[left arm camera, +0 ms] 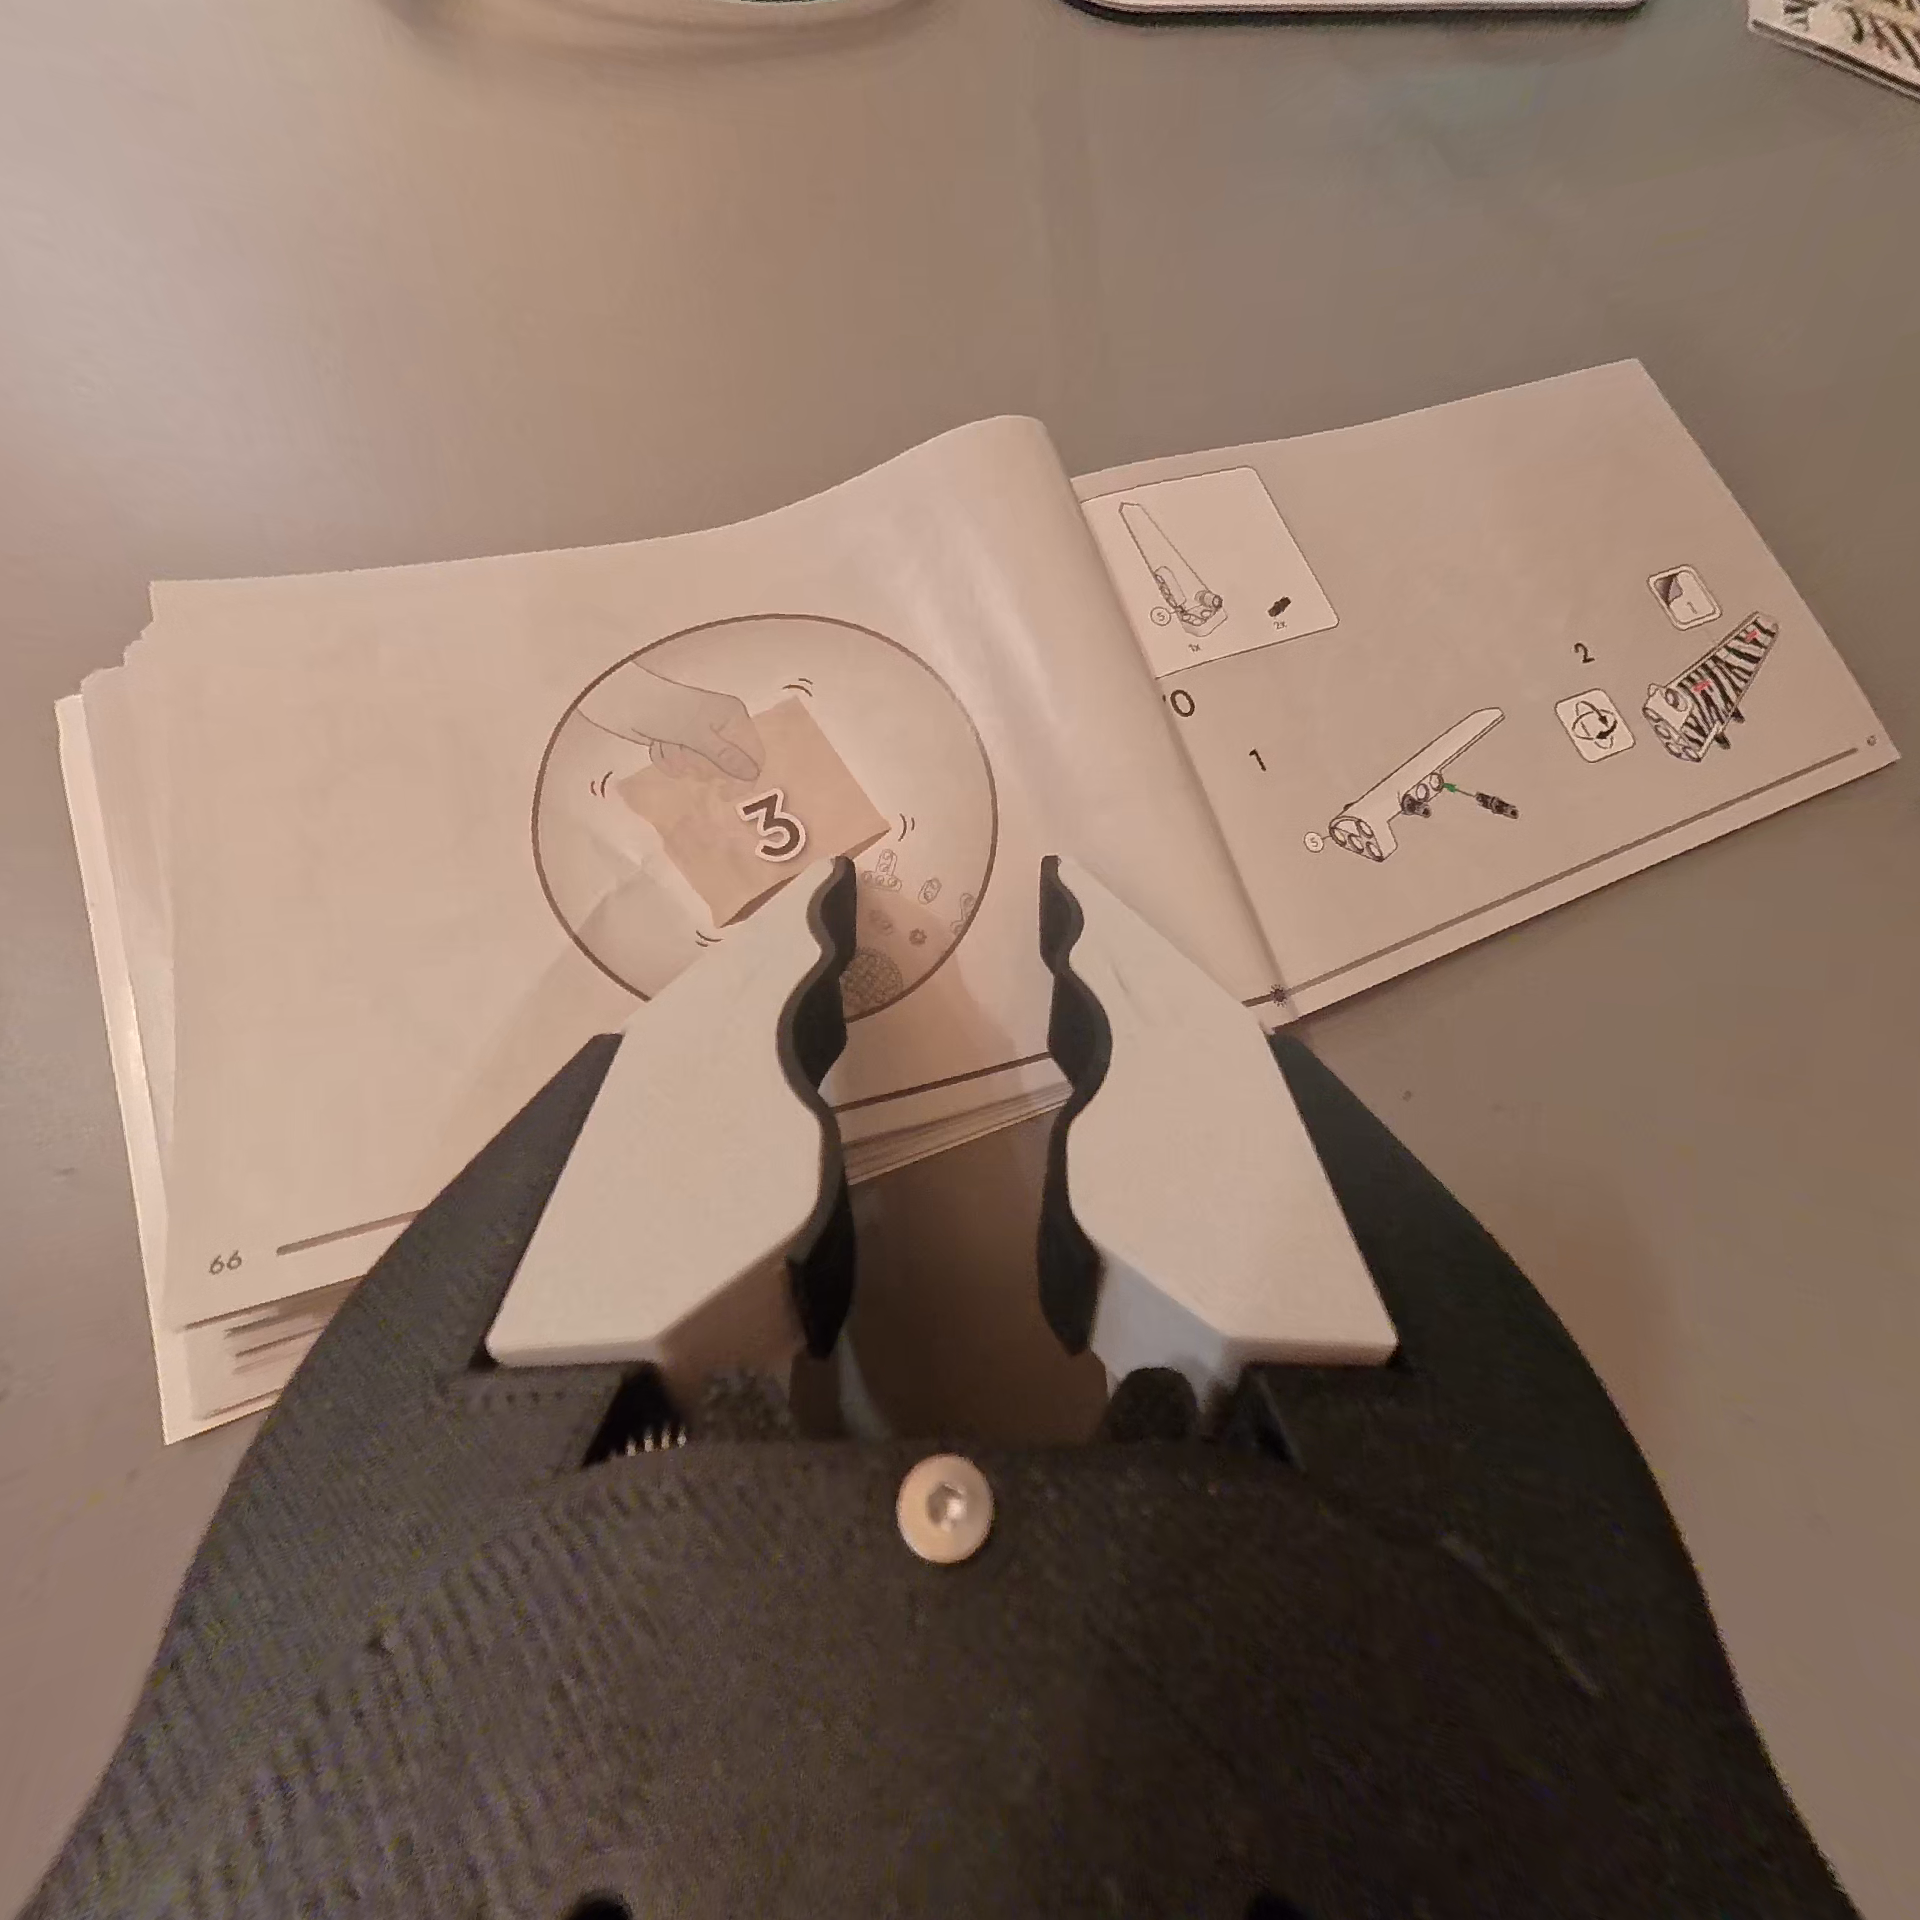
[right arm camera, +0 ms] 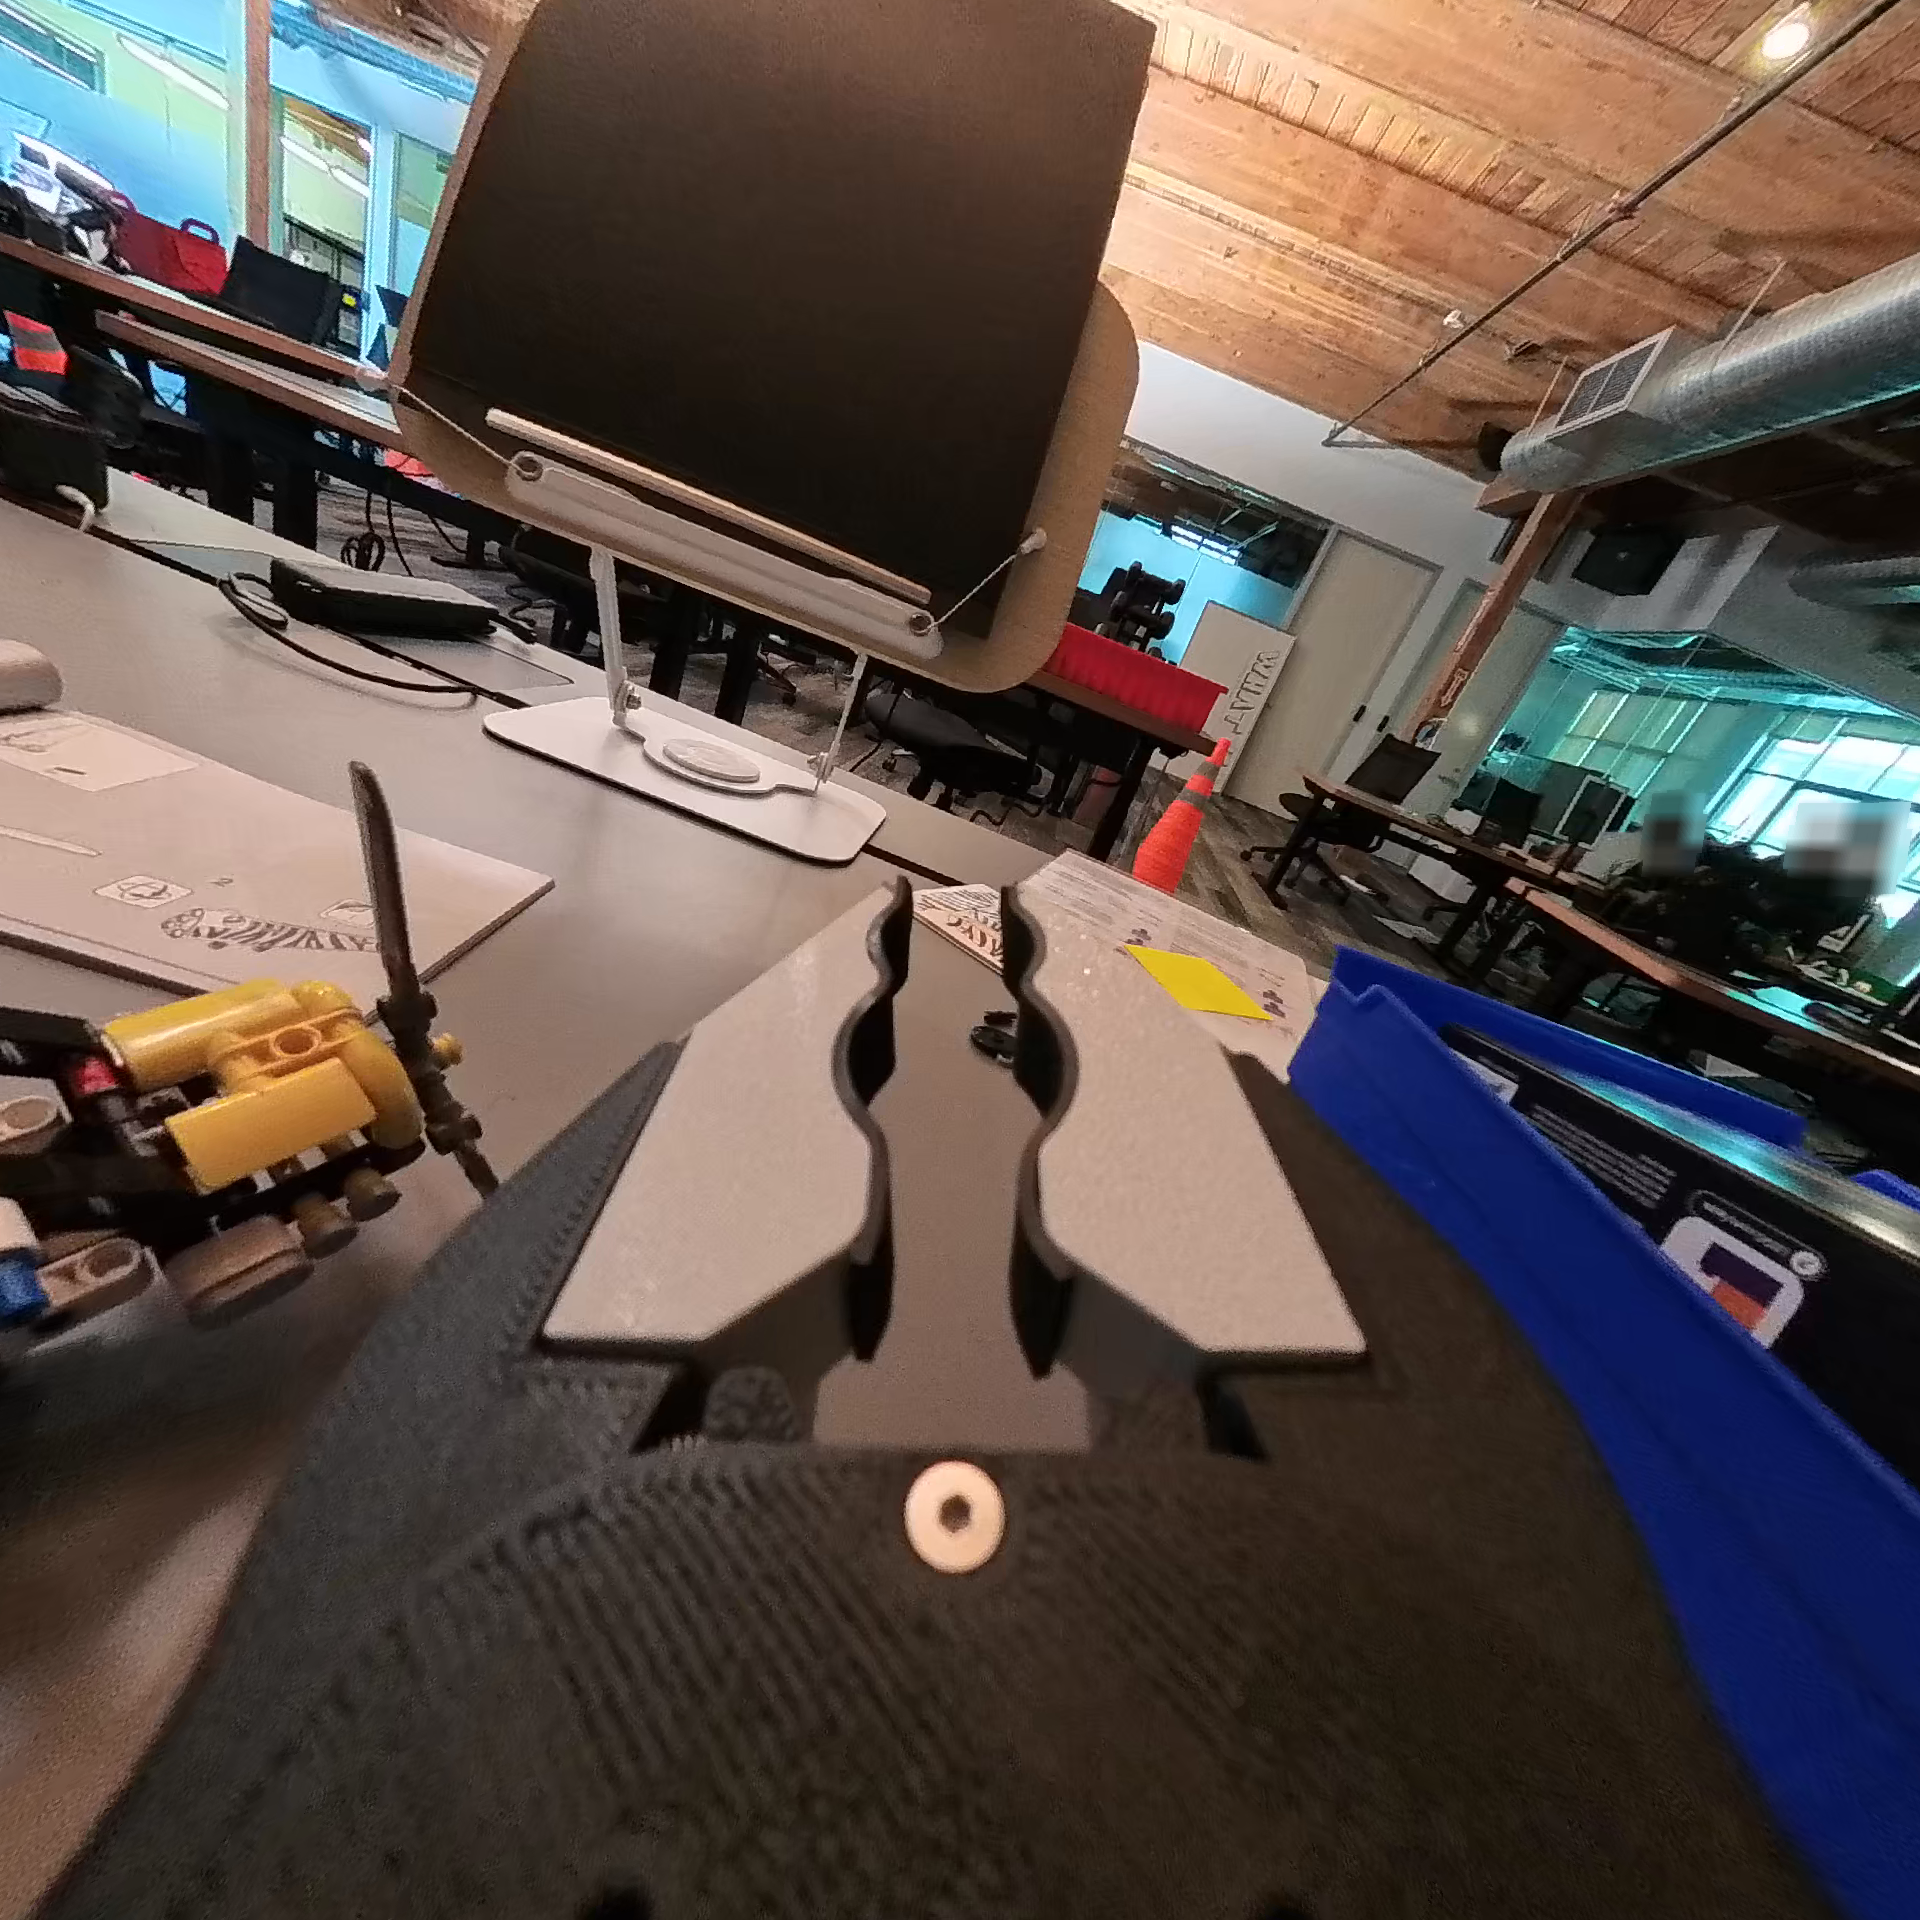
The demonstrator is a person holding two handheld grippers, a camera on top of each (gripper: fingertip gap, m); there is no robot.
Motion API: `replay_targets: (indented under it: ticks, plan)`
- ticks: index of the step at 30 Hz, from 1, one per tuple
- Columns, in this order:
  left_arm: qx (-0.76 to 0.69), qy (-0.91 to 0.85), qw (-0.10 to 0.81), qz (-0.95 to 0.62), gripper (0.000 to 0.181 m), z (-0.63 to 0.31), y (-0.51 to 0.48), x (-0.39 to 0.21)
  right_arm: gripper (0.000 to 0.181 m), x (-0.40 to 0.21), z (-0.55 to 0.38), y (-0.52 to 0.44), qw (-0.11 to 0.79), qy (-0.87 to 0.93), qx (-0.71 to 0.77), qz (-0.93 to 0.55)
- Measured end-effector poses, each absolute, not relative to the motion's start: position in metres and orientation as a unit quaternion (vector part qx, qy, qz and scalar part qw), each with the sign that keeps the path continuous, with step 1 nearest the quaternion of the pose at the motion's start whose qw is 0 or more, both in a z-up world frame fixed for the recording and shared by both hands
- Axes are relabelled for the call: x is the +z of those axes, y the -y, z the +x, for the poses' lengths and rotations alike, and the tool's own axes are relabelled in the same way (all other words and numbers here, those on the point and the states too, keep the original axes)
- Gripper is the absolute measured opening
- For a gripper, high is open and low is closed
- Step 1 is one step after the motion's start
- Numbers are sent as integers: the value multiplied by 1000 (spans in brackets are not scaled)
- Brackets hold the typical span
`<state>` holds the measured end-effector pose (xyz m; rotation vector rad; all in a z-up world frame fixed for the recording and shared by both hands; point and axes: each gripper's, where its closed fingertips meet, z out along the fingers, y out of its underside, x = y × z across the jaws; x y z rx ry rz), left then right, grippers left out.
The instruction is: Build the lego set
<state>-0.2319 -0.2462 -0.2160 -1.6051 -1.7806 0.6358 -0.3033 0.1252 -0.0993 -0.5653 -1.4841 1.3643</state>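
The left tool point(left arm camera: 948, 862) is hovering open and empty over the near edge of the instruction booklet point(left arm camera: 644, 831), which is lying open on the tabletop point(left arm camera: 520, 312). The right tool point(right arm camera: 956, 904), jaws parted and empty, is pointing past a small black piece point(right arm camera: 989, 1034), possibly a connector pin; the partly built model point(right arm camera: 249, 1122) is sitting to its left, nearer this tool.

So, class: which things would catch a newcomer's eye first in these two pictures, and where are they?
The open instruction booklet lies flat on the grey table, just beyond the open left gripper. In the right wrist view, the yellow-nosed model plane sits at left, a blue bin at right.
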Motion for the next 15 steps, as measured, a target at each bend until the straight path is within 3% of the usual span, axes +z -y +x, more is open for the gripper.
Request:
replay_targets:
  ticks: [1, 15]
  plan:
    - [242, 679, 325, -612, 36, -232, 246, -216, 15, -99, -303, -125, 501, 614, 564, -233]
    - [238, 680, 330, -610, 36, -232, 246, -216, 14, -97, -304, -130, 492, 604, 576, -246]
